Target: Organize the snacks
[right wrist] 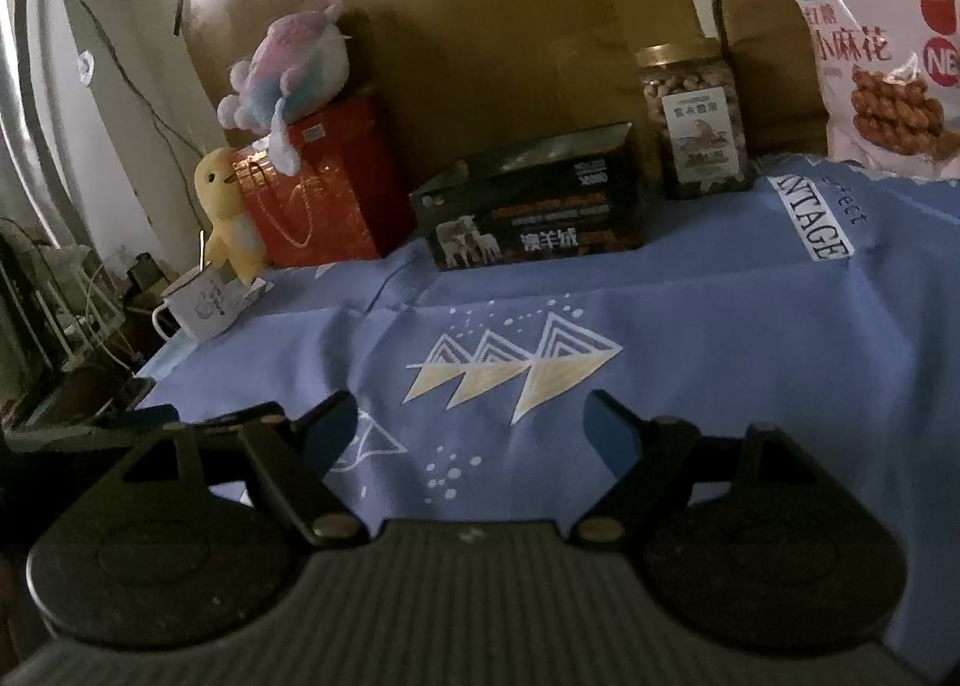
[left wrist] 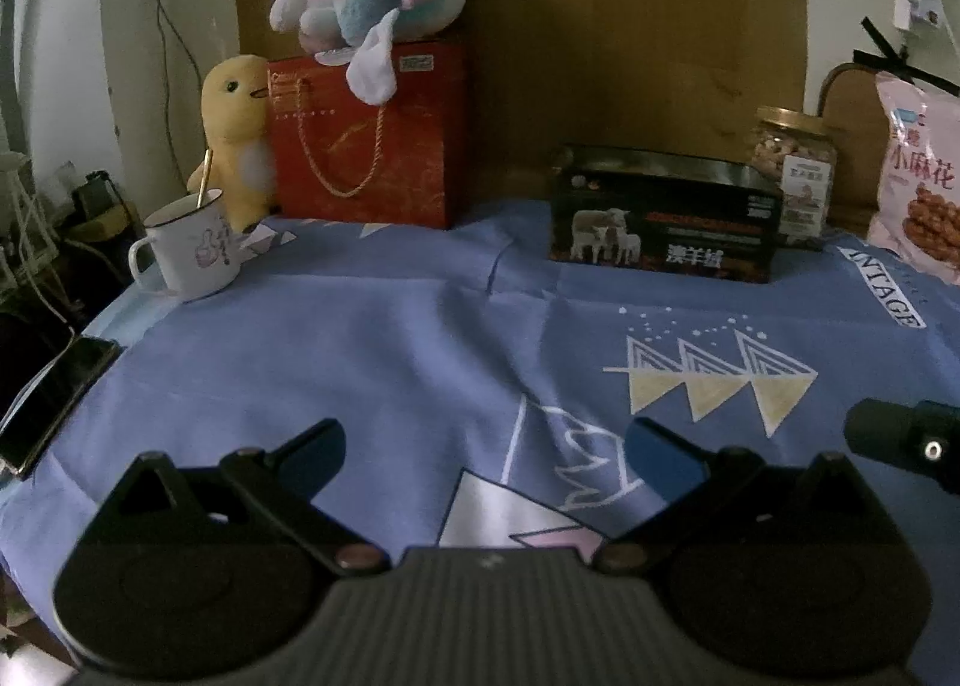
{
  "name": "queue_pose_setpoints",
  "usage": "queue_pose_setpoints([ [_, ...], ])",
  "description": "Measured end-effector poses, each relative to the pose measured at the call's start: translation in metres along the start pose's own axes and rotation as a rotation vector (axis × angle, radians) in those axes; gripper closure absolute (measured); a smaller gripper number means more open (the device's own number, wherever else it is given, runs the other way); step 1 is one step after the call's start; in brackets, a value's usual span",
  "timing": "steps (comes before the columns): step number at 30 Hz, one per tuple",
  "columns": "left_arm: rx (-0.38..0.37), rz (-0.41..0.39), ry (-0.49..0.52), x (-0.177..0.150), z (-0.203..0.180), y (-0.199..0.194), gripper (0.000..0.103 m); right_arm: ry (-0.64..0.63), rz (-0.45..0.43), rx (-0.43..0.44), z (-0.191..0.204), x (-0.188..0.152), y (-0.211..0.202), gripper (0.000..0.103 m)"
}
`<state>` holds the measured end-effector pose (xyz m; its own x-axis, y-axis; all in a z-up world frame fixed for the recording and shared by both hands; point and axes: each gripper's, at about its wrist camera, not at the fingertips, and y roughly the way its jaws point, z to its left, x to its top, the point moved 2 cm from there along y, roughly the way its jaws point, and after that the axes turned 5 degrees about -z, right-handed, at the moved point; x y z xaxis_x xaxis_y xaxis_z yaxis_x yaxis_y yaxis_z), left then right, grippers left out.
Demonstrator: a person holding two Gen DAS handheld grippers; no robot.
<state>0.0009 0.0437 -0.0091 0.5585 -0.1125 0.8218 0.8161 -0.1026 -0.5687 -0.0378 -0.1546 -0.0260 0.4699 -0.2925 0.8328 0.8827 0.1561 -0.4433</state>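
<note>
Both grippers, left [left wrist: 483,461] and right [right wrist: 471,425], hang spread and empty near the cloth [left wrist: 384,338], so jar [right wrist: 696,128], snack bag [right wrist: 882,56] and box [right wrist: 534,206] at the far edge look untouched.

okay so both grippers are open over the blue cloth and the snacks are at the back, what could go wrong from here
1. The pink snack bag stands leaning at the back; a sideways nudge could topple it.
2. The nut jar sits close behind the black box, so reaching for it may bump the box.
3. The blue cloth is wrinkled and might drag, shifting the mug.

free: blue cloth [right wrist: 690,338] front-centre | blocked: black box [right wrist: 534,212], jar [right wrist: 696,122], snack bag [right wrist: 882,56] at back
</note>
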Motion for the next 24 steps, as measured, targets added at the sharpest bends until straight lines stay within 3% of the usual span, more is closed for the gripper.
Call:
queue_pose_setpoints([
  [12,0.11,0.047,0.02,-0.001,0.005,0.026,0.0,0.001,0.007,-0.005,-0.008,-0.001,0.022,0.018],
  [24,0.147,0.013,0.016,-0.001,0.011,0.029,0.0,0.015,0.041,0.009,-0.012,-0.004,0.039,0.018],
])
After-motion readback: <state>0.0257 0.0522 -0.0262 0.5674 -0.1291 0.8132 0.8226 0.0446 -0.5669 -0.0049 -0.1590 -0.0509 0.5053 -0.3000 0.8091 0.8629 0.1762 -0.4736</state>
